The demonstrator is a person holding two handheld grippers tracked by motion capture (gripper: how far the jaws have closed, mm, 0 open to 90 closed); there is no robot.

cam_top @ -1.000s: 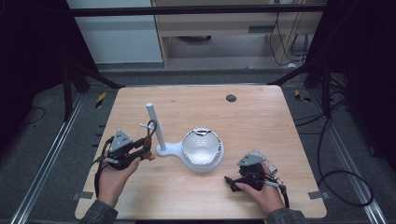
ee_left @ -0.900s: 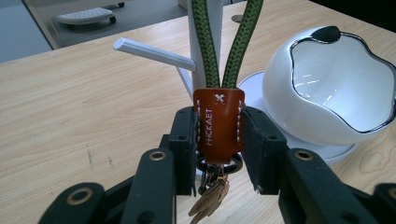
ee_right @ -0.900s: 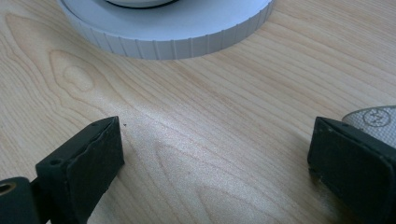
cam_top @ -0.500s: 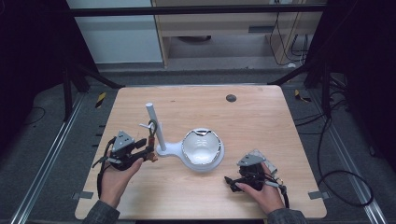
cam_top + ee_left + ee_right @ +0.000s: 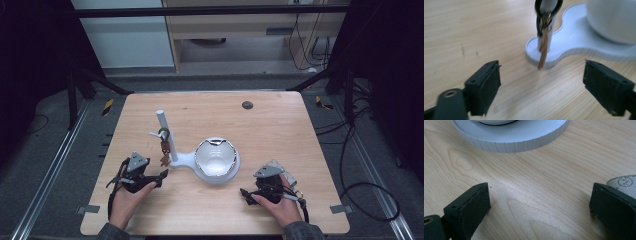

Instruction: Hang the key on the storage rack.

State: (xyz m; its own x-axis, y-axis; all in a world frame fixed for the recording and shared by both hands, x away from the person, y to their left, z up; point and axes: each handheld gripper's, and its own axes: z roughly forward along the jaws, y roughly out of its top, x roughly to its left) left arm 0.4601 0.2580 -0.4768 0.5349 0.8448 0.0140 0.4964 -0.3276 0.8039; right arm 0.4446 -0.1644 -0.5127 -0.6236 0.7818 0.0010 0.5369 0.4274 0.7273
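Left gripper: jaws spread, just opened, nothing between them, low beside the stand. Right gripper: spread, empty, resting near the bowl. Keys: hung by their ring on the stand's peg. Hanging judged complete; withdrawal left.
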